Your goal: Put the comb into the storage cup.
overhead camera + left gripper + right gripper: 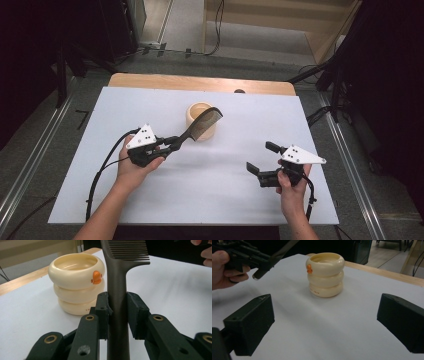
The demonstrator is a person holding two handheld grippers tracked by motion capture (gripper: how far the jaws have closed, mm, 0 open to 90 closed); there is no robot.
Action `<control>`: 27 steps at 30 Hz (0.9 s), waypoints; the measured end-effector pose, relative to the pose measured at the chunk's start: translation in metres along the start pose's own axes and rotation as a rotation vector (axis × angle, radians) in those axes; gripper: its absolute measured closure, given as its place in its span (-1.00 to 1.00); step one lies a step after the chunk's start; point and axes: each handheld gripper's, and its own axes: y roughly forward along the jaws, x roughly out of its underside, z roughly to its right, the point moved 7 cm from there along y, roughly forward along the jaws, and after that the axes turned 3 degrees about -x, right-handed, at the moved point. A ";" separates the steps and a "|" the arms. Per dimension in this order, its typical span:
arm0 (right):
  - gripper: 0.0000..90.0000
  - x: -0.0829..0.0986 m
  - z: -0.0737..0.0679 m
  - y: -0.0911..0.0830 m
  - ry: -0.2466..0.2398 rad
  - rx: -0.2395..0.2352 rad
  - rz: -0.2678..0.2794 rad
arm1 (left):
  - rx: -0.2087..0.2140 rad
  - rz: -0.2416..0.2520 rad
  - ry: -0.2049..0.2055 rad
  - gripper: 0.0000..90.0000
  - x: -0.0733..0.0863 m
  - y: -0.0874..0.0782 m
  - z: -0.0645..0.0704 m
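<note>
A dark, long-handled comb (202, 122) is clamped by its handle in my left gripper (172, 142), which is shut on it. The comb slants up and to the right, and its teeth hang over a cream cup (209, 133) shaped like three stacked rings. In the left gripper view the comb (117, 277) rises straight between the jaws of the left gripper (117, 312), with the cup (75, 282) and its orange duck bill to the left. My right gripper (259, 156) stands open and holds nothing. The right gripper view has the cup (325, 275) ahead of the wide-apart jaws of the right gripper (324, 322).
A white sheet (200, 195) covers the table, and a strip of bare wood (200, 82) runs along the far edge. Cables and dark stands lie on the floor beyond. The left hand with its gripper (259, 260) sits at the upper left of the right gripper view.
</note>
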 end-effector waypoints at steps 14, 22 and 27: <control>-1.00 -0.028 -0.016 0.029 0.071 -0.065 0.015 | -0.054 0.069 -0.025 0.61 -0.001 -0.001 0.012; -1.00 -0.042 -0.027 0.046 0.135 -0.113 0.028 | -0.072 0.108 -0.042 0.61 -0.003 -0.004 0.021; -1.00 -0.049 -0.035 0.057 0.169 -0.148 0.037 | -0.090 0.127 -0.037 0.61 -0.003 -0.003 0.028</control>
